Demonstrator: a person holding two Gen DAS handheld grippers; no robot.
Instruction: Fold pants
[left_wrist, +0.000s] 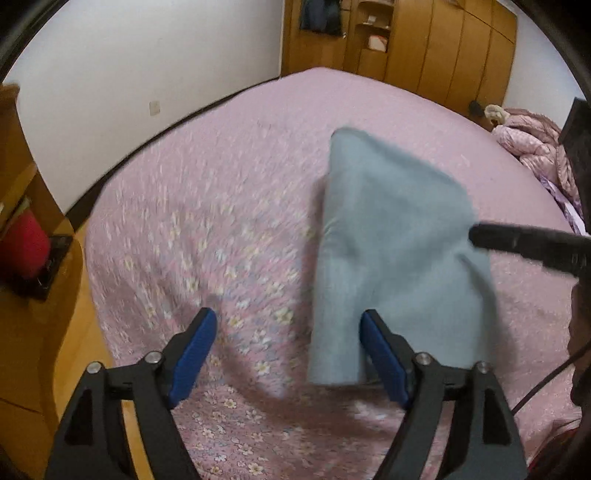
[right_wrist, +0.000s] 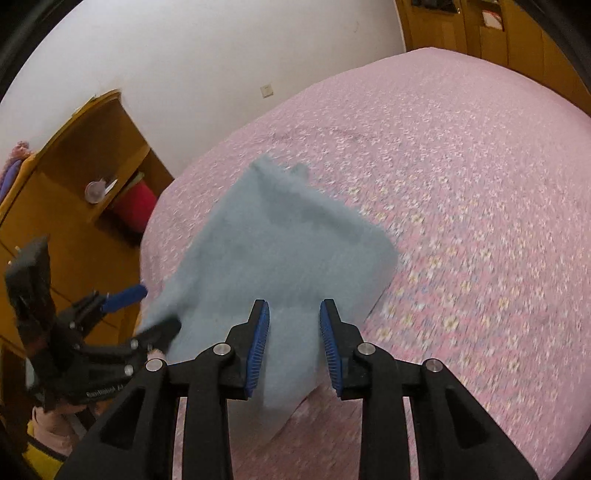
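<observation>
Both hand-held grippers are seen over the folded grey-blue pants (left_wrist: 391, 236) lying on the pink floral bed (left_wrist: 207, 206). Left hand-held gripper (left_wrist: 288, 325) is spread wide, released, astride the pants' near left edge. Right hand-held gripper (right_wrist: 294, 314) is parted slightly above the fabric, nothing clamped.

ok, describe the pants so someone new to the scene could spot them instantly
Find the big bed with the pink floral bedspread. The pants lie on it as a folded blue-grey fabric bundle, just ahead of both pairs of blue-padded fingers. They are the only plain, unpatterned grey piece there; the rumpled quilt at the bed's far edge is pink.
</observation>
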